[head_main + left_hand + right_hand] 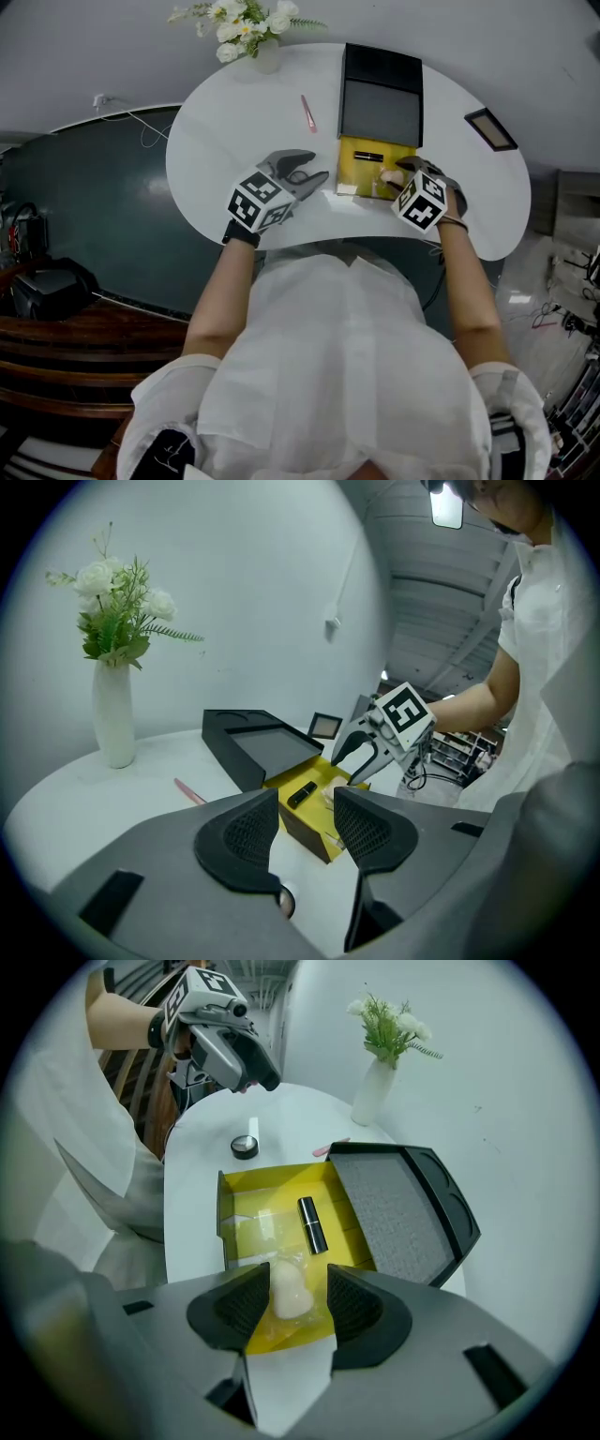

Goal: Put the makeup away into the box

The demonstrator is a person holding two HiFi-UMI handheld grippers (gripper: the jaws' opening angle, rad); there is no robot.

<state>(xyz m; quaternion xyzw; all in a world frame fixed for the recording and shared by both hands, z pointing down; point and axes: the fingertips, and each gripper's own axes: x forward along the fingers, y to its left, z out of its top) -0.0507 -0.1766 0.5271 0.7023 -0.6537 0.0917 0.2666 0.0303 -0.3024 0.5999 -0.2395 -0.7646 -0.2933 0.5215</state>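
The yellow box (pixel 359 148) lies open at mid table, its black lid (pixel 380 98) folded back. Inside it rest a black lipstick (pixel 312 1224) and a pale beige sponge (pixel 286 1290). My right gripper (pixel 292 1305) points down into the box with the sponge lying between its jaws; there is a gap on one side, so it is open. My left gripper (pixel 309 171) is open to the left of the box, holding nothing. A small round black compact (pixel 246 1147) lies on the table under it. A pink pencil (pixel 307 112) lies farther back.
A white vase of flowers (pixel 248 28) stands at the table's far edge. A small dark picture frame (pixel 490 128) lies at the far right. The white table's (pixel 234 103) rounded front edge runs close under both grippers.
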